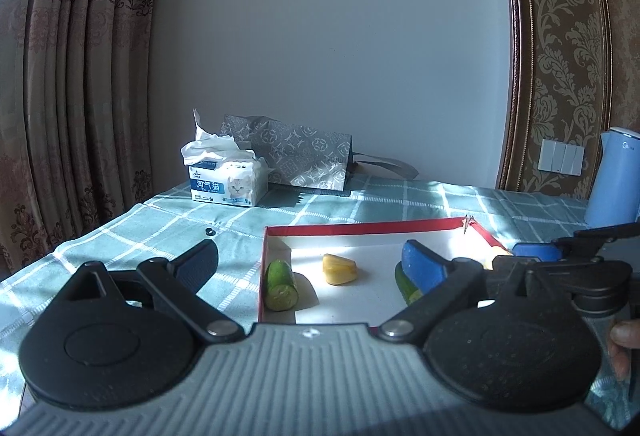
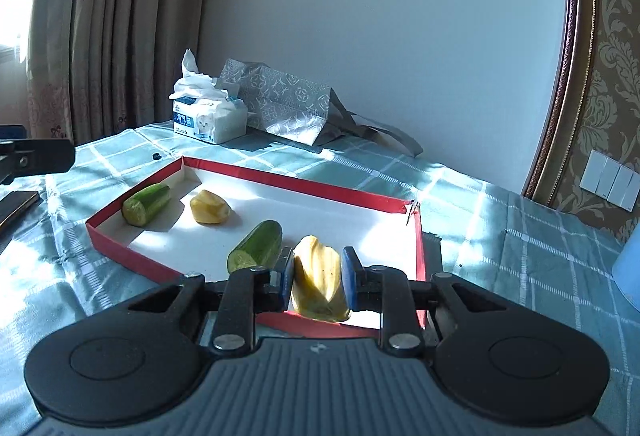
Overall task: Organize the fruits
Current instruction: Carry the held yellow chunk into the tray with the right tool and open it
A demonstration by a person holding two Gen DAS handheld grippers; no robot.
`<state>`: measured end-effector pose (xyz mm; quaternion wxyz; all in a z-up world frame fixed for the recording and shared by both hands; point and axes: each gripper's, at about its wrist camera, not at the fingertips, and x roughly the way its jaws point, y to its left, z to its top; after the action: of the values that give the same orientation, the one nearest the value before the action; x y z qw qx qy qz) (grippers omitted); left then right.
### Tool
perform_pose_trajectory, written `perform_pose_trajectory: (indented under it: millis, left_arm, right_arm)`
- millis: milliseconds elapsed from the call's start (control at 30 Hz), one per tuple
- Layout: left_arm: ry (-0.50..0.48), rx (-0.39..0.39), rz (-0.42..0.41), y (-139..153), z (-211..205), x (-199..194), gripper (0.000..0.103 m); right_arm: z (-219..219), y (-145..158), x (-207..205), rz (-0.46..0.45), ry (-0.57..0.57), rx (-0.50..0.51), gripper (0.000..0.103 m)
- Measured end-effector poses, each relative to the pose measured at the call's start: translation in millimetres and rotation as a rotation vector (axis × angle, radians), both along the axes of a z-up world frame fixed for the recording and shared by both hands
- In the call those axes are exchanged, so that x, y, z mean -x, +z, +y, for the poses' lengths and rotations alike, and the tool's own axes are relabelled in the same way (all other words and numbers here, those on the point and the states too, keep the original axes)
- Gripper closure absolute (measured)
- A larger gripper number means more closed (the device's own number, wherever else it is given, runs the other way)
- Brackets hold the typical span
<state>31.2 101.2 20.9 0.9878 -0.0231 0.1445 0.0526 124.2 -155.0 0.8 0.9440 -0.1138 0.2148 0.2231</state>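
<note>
The bench (image 2: 500, 228) wore a teal checked cloth. On it sat a red-rimmed tray (image 2: 304, 185), a tissue pack (image 2: 208, 122) near the far edge, a grey patterned bag (image 2: 288, 104) lying just beside it, a small black bit (image 2: 156, 156) and a blue jug (image 1: 616, 180).

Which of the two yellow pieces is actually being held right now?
The near yellow piece, clamped between the right gripper's blue jaws beside a cucumber chunk. The other yellow piece lies untouched farther back in the red tray.
</note>
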Motion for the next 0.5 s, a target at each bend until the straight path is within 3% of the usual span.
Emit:
perform_pose_trajectory:
  millis: [133, 233, 333, 500]
  left_arm:
    - [0.000, -0.014, -0.004, 1, -6, 1, 0.005]
    - [0.007, -0.027, -0.007, 1, -9, 1, 0.005]
    - [-0.010, -0.036, -0.002, 0, -12, 0, 0.005]
    - [-0.072, -0.023, 0.033, -8, -20, -4, 0.005]
  right_arm:
    - [13, -12, -43, 0.022, -0.051, 0.001, 0.078]
    - [11, -21, -62, 0.086, -0.075, -0.028, 0.078]
    - [1, -17, -56, 0.066, -0.112, -0.036, 0.078]
    - [-45, 8, -12, 0.043, -0.166, -0.150, 0.075]
